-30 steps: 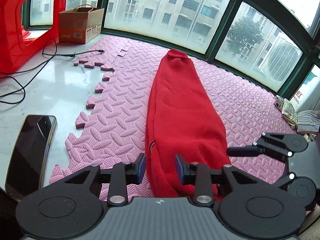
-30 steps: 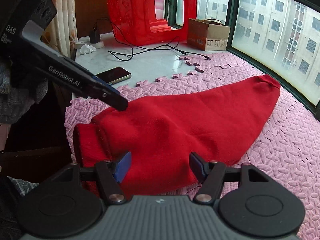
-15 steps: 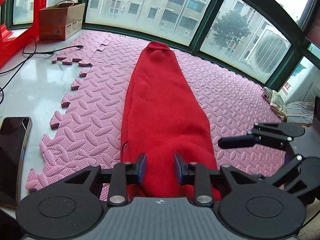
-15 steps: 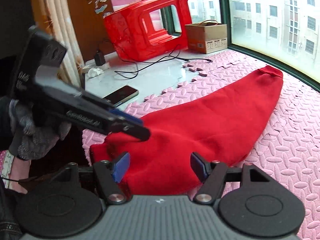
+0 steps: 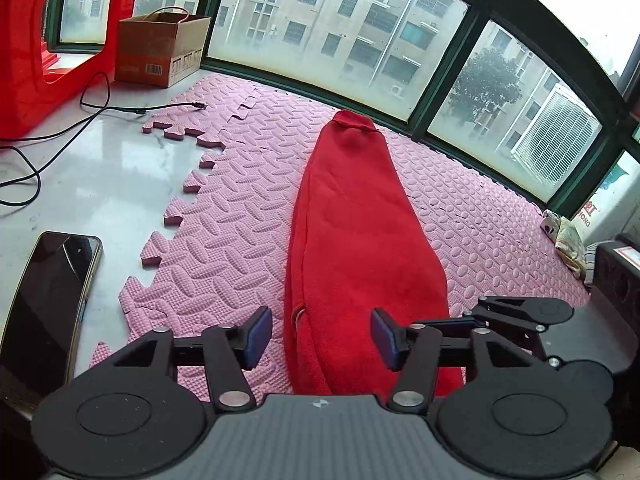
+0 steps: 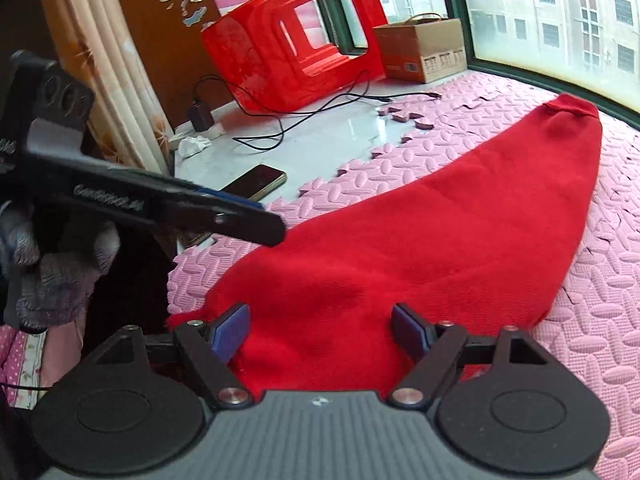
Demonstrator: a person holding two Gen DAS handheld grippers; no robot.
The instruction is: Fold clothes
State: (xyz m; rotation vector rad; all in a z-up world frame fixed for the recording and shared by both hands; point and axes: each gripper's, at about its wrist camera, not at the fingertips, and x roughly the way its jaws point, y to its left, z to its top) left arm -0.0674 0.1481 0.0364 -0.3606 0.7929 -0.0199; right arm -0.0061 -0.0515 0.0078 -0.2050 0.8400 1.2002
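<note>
A red garment (image 5: pixel 352 240) lies folded into a long narrow shape on the pink foam mat (image 5: pixel 240 216), tapering toward the window. It also shows in the right wrist view (image 6: pixel 440 240). My left gripper (image 5: pixel 320 338) is open over the garment's near end, its jaws wide apart and empty. My right gripper (image 6: pixel 320 330) is open over the same near end from the other side, holding nothing. The left gripper also shows from the side in the right wrist view (image 6: pixel 240 220), and the right gripper in the left wrist view (image 5: pixel 516 316).
A phone (image 5: pixel 44 304) lies on the white marble top at the left. A red plastic stool (image 6: pixel 296 40), a cardboard box (image 5: pixel 160 52) and black cables (image 5: pixel 48 136) sit at the far left. Folded cloths (image 5: pixel 568 240) lie at the right. Windows close the far side.
The left gripper's jaws have opened wide and let go of the garment's near end. Both grippers have shifted slightly; the garment lies flat.
</note>
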